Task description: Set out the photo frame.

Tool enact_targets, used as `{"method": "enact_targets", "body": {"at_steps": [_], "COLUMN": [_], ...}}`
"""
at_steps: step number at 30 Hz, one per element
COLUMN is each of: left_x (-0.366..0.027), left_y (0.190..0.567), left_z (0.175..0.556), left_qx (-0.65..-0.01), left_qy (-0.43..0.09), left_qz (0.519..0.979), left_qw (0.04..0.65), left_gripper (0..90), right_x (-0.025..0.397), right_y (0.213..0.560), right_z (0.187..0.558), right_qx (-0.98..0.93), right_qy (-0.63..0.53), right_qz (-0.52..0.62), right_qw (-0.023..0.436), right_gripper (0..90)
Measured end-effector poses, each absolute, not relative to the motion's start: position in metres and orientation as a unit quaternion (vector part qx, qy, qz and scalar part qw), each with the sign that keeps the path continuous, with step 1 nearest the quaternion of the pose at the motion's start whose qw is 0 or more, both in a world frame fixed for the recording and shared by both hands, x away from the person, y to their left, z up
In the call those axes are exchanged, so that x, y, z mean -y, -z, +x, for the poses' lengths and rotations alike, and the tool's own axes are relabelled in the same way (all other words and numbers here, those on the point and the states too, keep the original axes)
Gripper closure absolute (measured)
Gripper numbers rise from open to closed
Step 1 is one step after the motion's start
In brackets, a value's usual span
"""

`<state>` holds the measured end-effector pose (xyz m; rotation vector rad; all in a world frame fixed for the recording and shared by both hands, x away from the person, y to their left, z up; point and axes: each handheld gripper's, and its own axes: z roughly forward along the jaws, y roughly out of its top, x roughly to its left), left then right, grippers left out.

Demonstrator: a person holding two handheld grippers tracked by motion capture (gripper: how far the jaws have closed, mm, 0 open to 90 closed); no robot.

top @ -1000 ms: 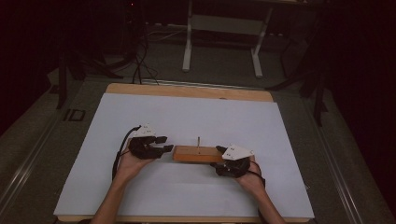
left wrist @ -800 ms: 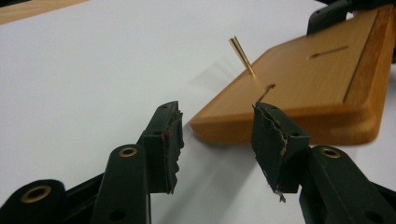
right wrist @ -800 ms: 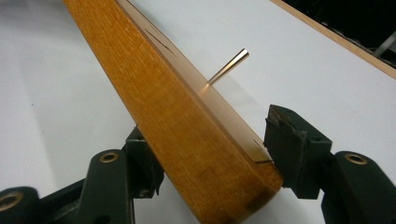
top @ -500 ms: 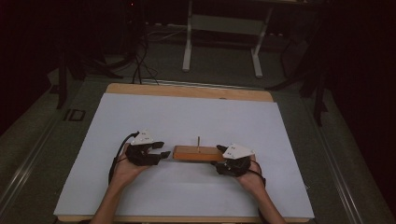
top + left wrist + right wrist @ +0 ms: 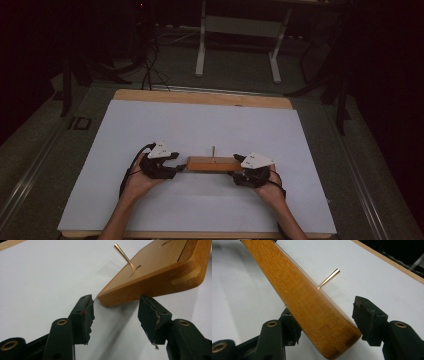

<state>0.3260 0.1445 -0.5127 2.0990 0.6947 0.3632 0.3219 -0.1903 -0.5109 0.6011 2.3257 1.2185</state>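
A flat wooden block [image 5: 214, 164] lies across the white table top [image 5: 200, 125], and a thin brass peg [image 5: 213, 151] stands up from its middle. My left gripper [image 5: 178, 168] is at the block's left end. In the left gripper view it [image 5: 116, 307] is open, and the block's corner [image 5: 155, 272] lies just ahead of the fingertips without touching them. The peg [image 5: 122, 253] leans behind. My right gripper [image 5: 237, 175] is at the right end. Its jaws [image 5: 327, 322] are spread wide with the block's end [image 5: 312, 307] between them. The left pad is partly hidden.
The white sheet covers a wooden table whose bare edge [image 5: 200, 97] shows at the far side. Beyond it, on the dark floor, stand a metal frame [image 5: 240, 45] and cables [image 5: 150, 65]. Open white surface lies all around the block.
My left gripper has slid a little toward the near edge and now lines up with the block's left end. The block and the right gripper have stayed put.
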Motion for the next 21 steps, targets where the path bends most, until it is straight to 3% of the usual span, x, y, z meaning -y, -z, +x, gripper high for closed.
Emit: {"method": "enact_targets", "body": {"at_steps": [9,21], "left_x": [-0.133,-0.110], "left_y": [0.515,0.516], "left_z": [0.322,0.328], "left_qx": [-0.252,-0.244], "left_qy": [-0.149,-0.192], "left_qz": [0.862,0.851], "left_qw": [0.414,0.423], "left_gripper": [43.8,42.8], "right_x": [0.191,0.192], "right_y": [0.510,0.510], "right_z": [0.322,0.324], "right_qx": [-0.842,-0.840], "right_qy": [-0.441,-0.447], "right_qz": [0.218,0.221], "right_qw": [0.221,0.213], "right_gripper": [42.7,43.4]}}
